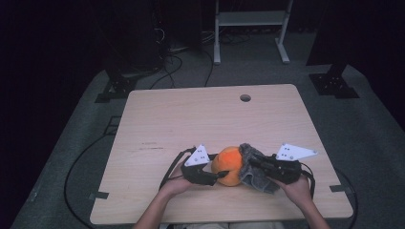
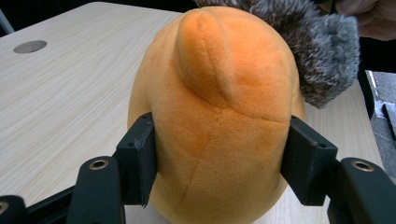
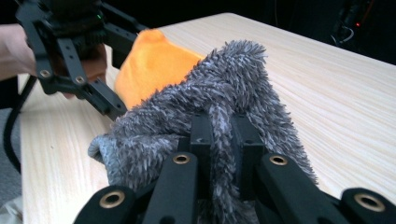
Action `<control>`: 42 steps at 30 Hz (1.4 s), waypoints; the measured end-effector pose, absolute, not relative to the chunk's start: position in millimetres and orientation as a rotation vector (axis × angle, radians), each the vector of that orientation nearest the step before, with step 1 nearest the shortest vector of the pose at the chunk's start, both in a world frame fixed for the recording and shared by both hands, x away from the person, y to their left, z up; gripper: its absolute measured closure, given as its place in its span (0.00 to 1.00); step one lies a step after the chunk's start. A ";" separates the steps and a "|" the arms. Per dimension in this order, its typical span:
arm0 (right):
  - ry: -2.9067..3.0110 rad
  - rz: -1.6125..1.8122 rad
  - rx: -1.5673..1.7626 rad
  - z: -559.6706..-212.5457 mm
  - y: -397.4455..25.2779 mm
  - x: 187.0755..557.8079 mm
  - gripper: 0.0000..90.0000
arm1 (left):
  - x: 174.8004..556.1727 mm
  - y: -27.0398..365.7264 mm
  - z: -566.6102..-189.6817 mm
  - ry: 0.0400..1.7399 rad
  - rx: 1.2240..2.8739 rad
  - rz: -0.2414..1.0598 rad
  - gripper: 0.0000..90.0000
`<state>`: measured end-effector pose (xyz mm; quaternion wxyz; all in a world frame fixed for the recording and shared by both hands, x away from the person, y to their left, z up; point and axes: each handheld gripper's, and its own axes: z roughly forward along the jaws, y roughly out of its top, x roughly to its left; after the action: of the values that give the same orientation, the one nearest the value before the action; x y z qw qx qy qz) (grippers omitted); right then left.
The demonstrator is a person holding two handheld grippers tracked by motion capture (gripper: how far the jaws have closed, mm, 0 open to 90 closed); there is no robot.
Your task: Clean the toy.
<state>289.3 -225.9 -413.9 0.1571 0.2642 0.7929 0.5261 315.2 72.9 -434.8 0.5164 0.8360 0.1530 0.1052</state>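
Note:
An orange plush toy (image 1: pixel 228 164) stands on the wooden table (image 1: pixel 191 119) near its front edge. My left gripper (image 1: pixel 216 175) is shut on it from the left; in the left gripper view the plush toy (image 2: pixel 215 116) bulges between the two black jaws, which press its sides. A grey furry cloth (image 1: pixel 252 169) lies against the toy's right side. My right gripper (image 1: pixel 255 163) is shut on that cloth, and in the right gripper view a fold of the grey cloth (image 3: pixel 210 116) is pinched between the jaws, with the orange toy (image 3: pixel 149 65) behind it.
A round cable hole (image 1: pixel 245 98) sits near the table's far edge. Cables trail off the table's left side to the floor. A white rack's legs (image 1: pixel 250 33) and black stands rise beyond the table on grey carpet.

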 end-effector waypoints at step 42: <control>2.344 1.537 0.772 -407.1 -242.0 298.6 0.89 | 293.1 55.1 -440.8 0.116 2.072 0.307 0.40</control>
<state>298.6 -242.0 -407.1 0.1168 0.2637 0.8007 0.5251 293.1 55.1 -440.8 0.4983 0.8563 0.0481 0.1269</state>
